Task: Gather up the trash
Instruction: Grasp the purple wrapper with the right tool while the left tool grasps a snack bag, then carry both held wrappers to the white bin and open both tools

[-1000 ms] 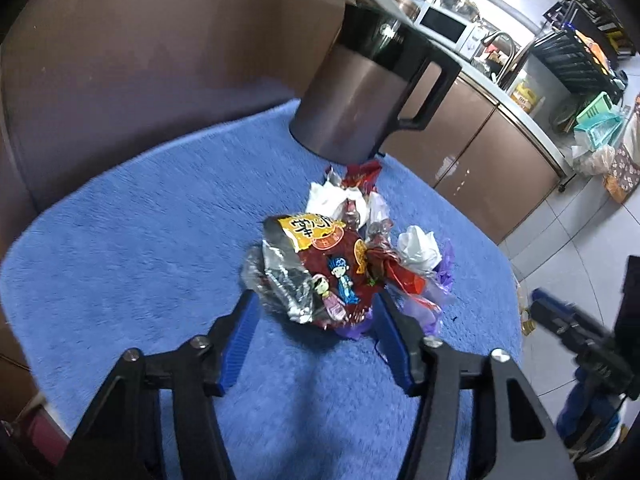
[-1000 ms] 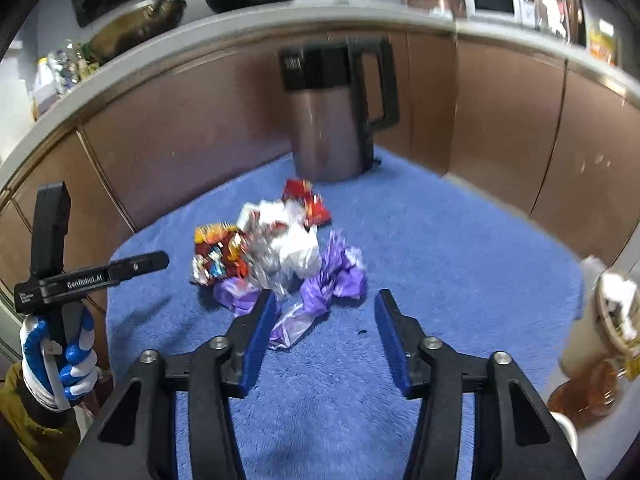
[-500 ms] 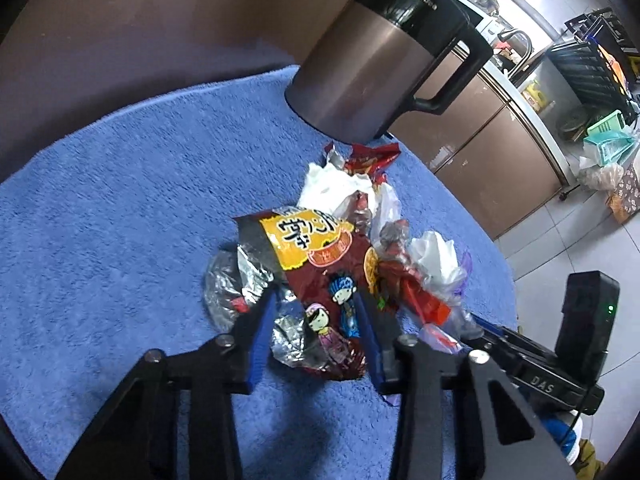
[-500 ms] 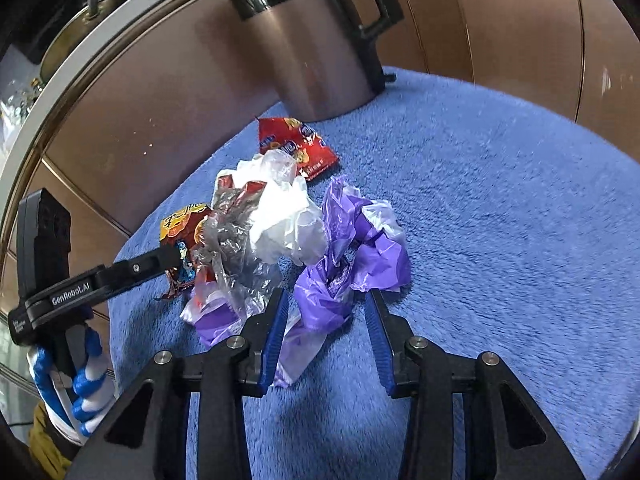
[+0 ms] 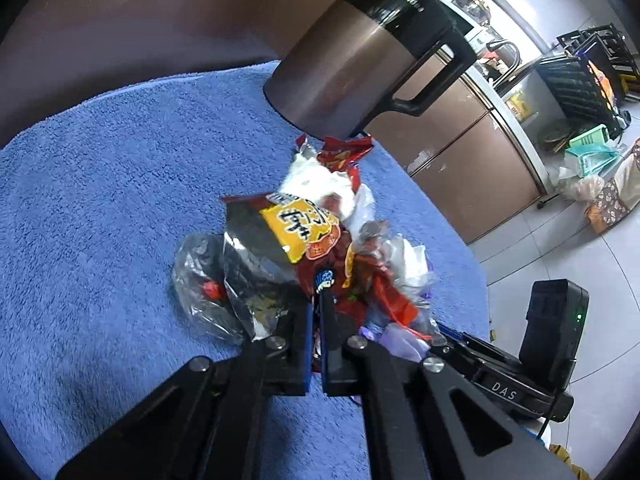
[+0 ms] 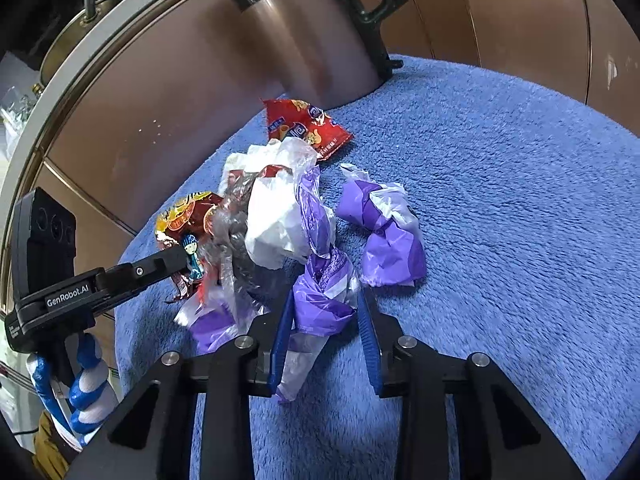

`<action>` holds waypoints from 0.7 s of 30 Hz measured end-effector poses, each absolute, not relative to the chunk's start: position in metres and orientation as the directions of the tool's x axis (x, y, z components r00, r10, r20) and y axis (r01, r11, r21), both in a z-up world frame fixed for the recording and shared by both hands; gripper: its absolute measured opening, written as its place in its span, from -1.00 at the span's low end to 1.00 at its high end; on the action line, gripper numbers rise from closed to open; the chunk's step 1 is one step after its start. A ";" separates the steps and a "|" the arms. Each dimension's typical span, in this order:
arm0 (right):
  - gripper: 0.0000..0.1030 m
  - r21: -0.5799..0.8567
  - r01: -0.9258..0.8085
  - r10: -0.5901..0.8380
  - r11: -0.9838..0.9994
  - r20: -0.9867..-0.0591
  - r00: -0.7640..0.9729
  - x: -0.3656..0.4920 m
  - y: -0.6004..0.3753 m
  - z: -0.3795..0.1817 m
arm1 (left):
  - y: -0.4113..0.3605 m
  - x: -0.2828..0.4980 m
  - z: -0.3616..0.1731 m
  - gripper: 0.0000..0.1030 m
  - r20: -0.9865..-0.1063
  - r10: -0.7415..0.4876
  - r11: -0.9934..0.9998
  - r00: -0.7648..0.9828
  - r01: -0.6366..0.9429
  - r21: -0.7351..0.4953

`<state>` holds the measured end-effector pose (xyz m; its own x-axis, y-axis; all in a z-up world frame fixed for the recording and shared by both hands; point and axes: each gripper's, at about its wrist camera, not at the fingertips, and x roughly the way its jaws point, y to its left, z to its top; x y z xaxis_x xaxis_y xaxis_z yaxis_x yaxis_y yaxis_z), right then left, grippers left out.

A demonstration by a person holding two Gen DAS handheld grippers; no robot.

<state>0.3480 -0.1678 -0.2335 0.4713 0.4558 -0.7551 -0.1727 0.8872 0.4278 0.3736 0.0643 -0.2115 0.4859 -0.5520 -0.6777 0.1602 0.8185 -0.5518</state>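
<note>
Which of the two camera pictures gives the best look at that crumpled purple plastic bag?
The right wrist view. There the purple bag lies up front, between the closing jaws of the right gripper, its folds plain. The left wrist view shows only a purple scrap at the far edge of the wrapper pile.

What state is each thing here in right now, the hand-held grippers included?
Left hand-held gripper: shut on the snack wrapper.
Right hand-held gripper: closing around the purple bag.
Kettle: upright, lid on.
Red packet: lying flat.
</note>
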 end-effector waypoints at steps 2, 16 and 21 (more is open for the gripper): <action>-0.38 0.425 -0.171 0.452 0.889 -0.750 0.482 0.341 -0.172 -0.228 | 0.065 0.368 -0.206 -0.97 -0.672 -0.550 0.820 0.496 0.165 -0.549; -0.38 0.355 -0.195 0.395 0.914 -0.671 0.627 0.268 -0.197 -0.156 | 0.091 0.296 -0.139 -0.98 -0.595 -0.503 0.847 0.627 0.222 -0.482; -0.38 0.358 -0.196 0.394 0.913 -0.644 0.656 0.248 -0.202 -0.141 | 0.104 0.286 -0.140 -0.91 -0.603 -0.485 0.849 0.633 0.179 -0.496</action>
